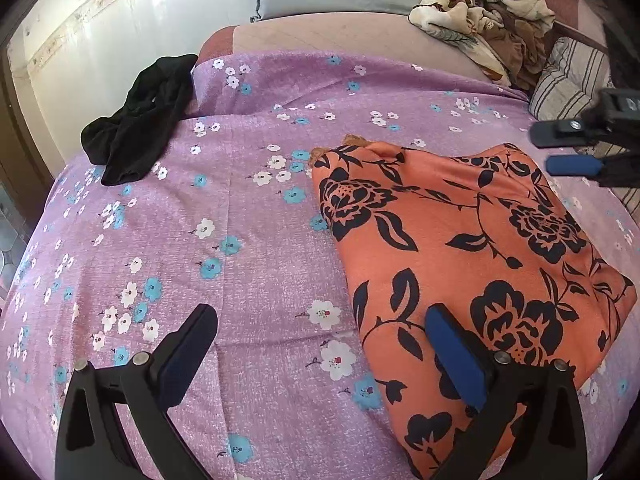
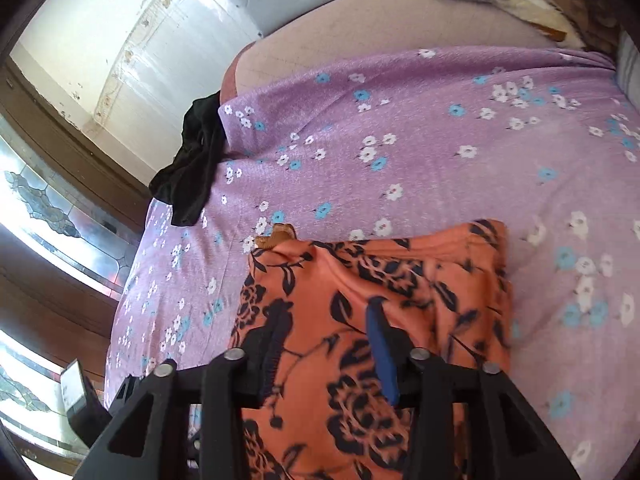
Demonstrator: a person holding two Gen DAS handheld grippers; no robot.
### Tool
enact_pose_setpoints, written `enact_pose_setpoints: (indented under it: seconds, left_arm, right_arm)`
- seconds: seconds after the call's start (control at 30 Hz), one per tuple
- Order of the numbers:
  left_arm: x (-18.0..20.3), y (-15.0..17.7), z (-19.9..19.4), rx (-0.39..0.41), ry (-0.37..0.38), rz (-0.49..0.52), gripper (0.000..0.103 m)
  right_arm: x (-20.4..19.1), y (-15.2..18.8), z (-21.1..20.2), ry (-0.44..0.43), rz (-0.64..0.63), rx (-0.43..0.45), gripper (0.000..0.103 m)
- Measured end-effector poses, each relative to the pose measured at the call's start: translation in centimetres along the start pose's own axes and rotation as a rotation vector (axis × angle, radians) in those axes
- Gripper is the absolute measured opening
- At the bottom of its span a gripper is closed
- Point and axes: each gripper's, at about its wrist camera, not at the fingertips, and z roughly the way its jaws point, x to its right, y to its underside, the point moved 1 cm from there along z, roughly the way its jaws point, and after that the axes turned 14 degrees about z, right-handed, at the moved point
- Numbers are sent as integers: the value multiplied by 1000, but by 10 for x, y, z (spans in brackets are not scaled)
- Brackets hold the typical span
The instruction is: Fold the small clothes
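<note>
An orange floral garment (image 1: 460, 248) is lying folded on the bed's purple flowered sheet (image 1: 248, 248). The left gripper (image 1: 320, 340) is hovering with its jaws spread wide and empty, one finger over the cloth's near edge. The right gripper (image 2: 324, 344) is hanging over the garment, jaws apart with nothing pinched; motion blur is smearing the print there. A black garment (image 1: 140, 120) is sitting crumpled near the bed's far-left edge. Rumpled fabric (image 1: 480, 8) is lying partly cut off at the top.
</note>
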Motion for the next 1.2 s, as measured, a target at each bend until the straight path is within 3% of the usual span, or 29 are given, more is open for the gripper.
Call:
enact_pose_setpoints:
  seconds: [0.17, 0.4, 1.2]
  left_arm:
    - [3, 0, -1, 11, -12, 5, 103]
    - [5, -1, 0, 23, -23, 19, 103]
    - [0, -1, 7, 15, 16, -3, 103]
  right_arm:
    - [43, 22, -24, 30, 55, 14, 63]
    - [83, 19, -7, 24, 171, -34, 63]
    - [81, 9, 12, 47, 174, -31, 63]
